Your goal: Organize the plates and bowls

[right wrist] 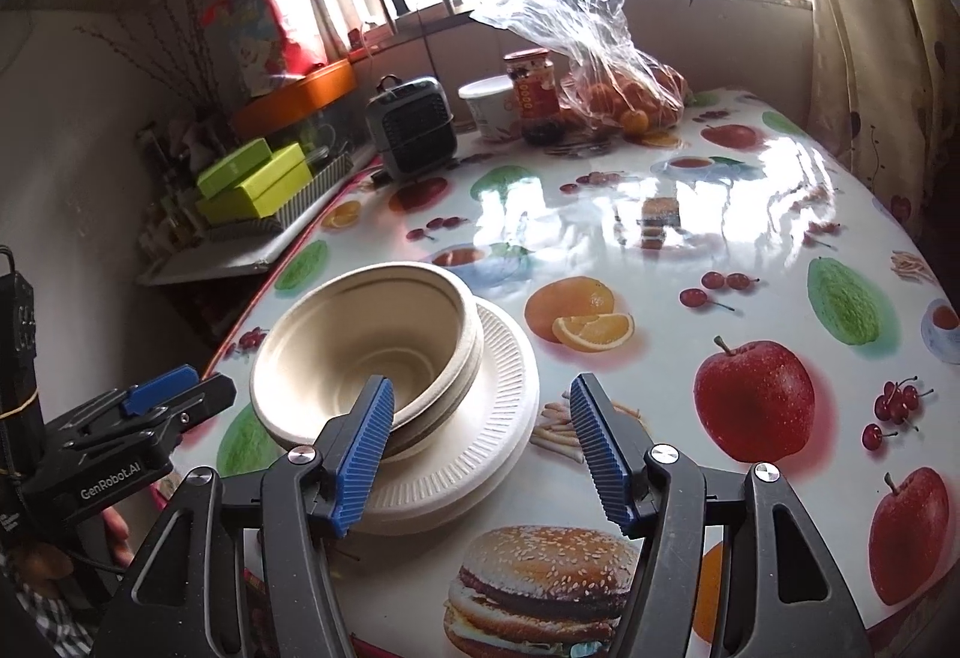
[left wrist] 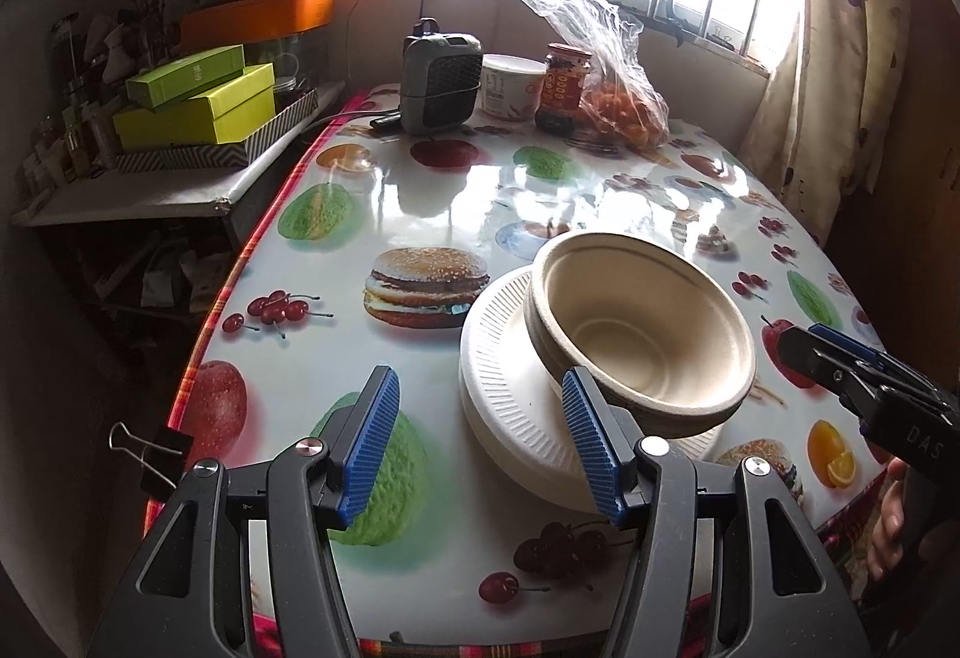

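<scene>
Left wrist: left gripper spread, empty, over the table beside the stack. Bowls, apparently two nested, sit off-centre on two plates, likely gathered for tidying. Right wrist: right gripper spread, empty; stack just left of it.

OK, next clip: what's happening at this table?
A person holds a two-finger gripper in each hand over a fruit-print table. Tan bowls sit nested on a stack of white plates, off-centre toward one edge. The left gripper and the right gripper are both open and empty, one on each side of the stack. Neither grips anything. A heater, a jar and a bag of oranges stand at the far end.
</scene>
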